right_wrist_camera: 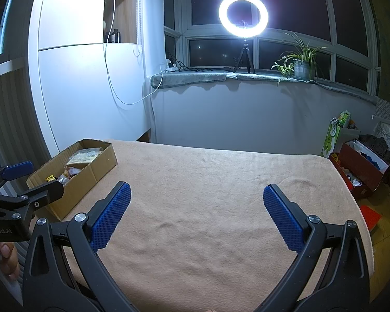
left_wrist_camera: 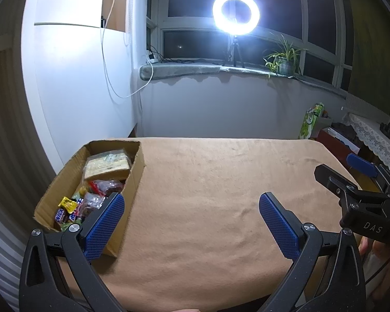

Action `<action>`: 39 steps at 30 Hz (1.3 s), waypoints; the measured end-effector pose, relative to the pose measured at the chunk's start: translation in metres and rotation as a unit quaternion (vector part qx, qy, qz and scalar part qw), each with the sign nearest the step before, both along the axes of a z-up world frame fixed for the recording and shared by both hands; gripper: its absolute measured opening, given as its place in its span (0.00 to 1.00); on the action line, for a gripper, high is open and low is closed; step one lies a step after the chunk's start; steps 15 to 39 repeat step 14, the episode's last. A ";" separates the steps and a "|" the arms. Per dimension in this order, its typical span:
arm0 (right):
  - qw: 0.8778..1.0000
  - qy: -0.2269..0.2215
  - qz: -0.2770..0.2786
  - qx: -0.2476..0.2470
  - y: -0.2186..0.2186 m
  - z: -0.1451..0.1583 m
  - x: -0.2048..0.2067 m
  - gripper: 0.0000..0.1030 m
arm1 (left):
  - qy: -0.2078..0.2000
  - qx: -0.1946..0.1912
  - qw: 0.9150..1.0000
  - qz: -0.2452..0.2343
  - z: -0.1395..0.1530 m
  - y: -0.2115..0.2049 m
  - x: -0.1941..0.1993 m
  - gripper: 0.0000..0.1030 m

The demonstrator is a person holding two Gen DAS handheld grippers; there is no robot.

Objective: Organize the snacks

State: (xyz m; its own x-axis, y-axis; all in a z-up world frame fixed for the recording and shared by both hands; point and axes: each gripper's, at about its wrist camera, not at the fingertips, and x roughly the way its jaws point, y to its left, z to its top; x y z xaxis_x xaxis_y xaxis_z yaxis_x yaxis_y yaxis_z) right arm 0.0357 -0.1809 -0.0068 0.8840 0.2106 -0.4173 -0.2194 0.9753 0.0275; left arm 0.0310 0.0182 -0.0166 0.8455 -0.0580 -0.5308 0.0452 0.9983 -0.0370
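Over the table, your left gripper hangs with its jaws spread wide, nothing between them; blue pads carry a fine knurled grid on matte black plastic arms. Your right gripper is the same build, also wide apart and empty, above bare cloth. Tan cloth covers the whole table: soft, fuzzy nap, shallow wrinkles. Cardboard box sits at the table's left edge, long rectangular shape, open top, raw corrugated rim, your left gripper's left pad just in front of its near corner. Snacks lie inside the box: crinkly clear bags with dark contents, a yellow wrapper, brown candy bars at the near end, a flat pale packet at the far end. Ring light glares on a small tripod on the grey windowsill, potted plant beside it.
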 end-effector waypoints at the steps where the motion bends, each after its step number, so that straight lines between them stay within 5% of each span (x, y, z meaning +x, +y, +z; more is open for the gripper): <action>1: 1.000 0.000 0.000 0.000 0.000 0.000 0.000 1.00 | 0.000 0.001 1.000 0.000 0.000 0.000 0.000 1.00; 39: 1.000 0.003 0.002 0.000 0.000 -0.007 0.001 1.00 | -0.019 0.009 1.000 0.006 0.000 0.000 -0.004 1.00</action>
